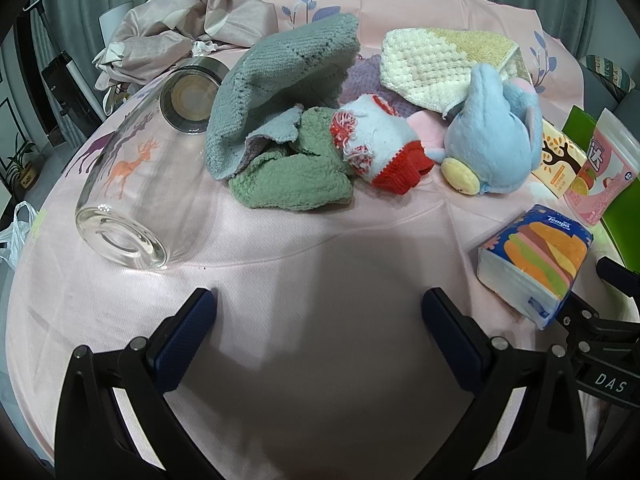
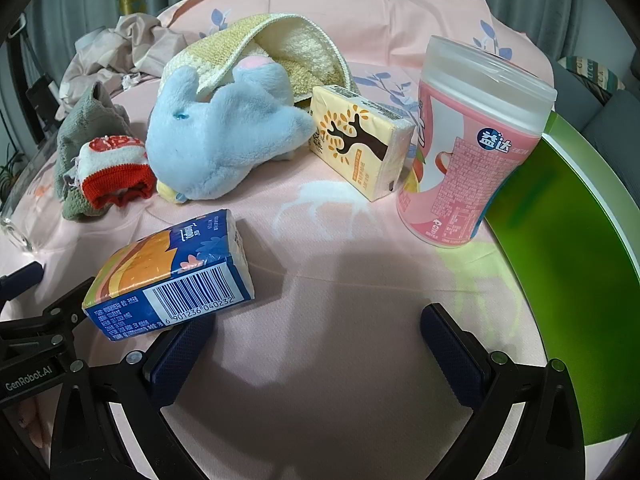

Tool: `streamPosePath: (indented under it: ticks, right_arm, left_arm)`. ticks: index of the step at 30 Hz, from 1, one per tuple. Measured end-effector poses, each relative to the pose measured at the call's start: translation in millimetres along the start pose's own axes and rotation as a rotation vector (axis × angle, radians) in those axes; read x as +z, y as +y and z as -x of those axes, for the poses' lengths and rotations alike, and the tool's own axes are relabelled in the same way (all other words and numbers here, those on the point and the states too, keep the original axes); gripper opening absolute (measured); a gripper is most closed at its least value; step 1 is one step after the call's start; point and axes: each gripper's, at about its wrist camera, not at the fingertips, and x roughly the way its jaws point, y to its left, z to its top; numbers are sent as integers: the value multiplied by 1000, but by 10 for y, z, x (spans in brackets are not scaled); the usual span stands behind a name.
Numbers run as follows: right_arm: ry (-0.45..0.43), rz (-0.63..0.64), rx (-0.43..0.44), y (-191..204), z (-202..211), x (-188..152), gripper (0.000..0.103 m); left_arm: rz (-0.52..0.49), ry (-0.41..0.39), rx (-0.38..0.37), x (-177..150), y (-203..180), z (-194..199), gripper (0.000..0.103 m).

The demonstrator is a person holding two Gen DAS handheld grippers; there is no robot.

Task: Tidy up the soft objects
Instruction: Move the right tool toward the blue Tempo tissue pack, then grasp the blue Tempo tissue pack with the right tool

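Soft things lie in a heap on the pink tablecloth (image 1: pixel 320 248): a grey knitted cloth (image 1: pixel 280 80), a green fuzzy cloth (image 1: pixel 292 176), a red and white sock (image 1: pixel 380 148) (image 2: pixel 112 168), a blue plush toy (image 1: pixel 492 136) (image 2: pixel 216 144) and a cream and yellow towel (image 1: pixel 436 60) (image 2: pixel 288 52) draped over the plush. My left gripper (image 1: pixel 320 312) is open above bare cloth, short of the heap. My right gripper (image 2: pixel 320 332) is open too, its left finger just under a blue tissue pack (image 2: pixel 172 272) (image 1: pixel 536 256).
A glass jar (image 1: pixel 132 184) with deer prints lies on its side at left. A yellow tissue pack (image 2: pixel 360 140), a pink plastic canister (image 2: pixel 468 148) and a green curved object (image 2: pixel 568 272) stand at right. Crumpled beige fabric (image 1: pixel 180 28) sits at the back.
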Motion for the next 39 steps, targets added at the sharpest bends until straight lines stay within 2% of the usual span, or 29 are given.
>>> streamPosePath:
  ticks: [5, 8, 11, 13, 16, 20, 23, 25, 29, 31, 35, 39]
  right_arm:
    - [13, -2, -14, 39, -39, 43, 103]
    - [45, -12, 31, -12, -12, 60, 103]
    - [81, -61, 106, -179, 213, 59, 103]
    - [57, -112, 151, -285, 382, 72, 103]
    - [33, -185, 220, -456, 614, 184, 103]
    - [12, -205, 316, -474, 748, 381, 102]
    - [33, -203, 392, -381, 718, 484, 95]
    - [60, -188, 417, -300, 627, 534, 83]
    - [129, -178, 468, -159, 410, 572, 69]
    - [169, -182, 483, -100, 289, 558, 60]
    - [208, -168, 482, -7, 117, 486, 56]
    - [203, -178, 497, -22, 77, 473, 55]
  left_arm:
    - [3, 3, -5, 5, 9, -13, 102]
    - [9, 12, -23, 27, 37, -18, 102]
    - [20, 38, -54, 65, 74, 6, 99]
    - [74, 49, -111, 117, 136, 80, 91]
    - [148, 82, -230, 192, 160, 200, 90]
    - [135, 105, -272, 261, 17, 347, 85]
    - [113, 124, -301, 287, -119, 380, 81]
    - [100, 134, -318, 287, -223, 379, 74]
    - [70, 168, -340, 297, -389, 278, 68]
    - [73, 192, -354, 292, -439, 211, 60]
    - [73, 216, -375, 277, -487, 145, 54]
    - [82, 218, -400, 286, -514, 119, 48]
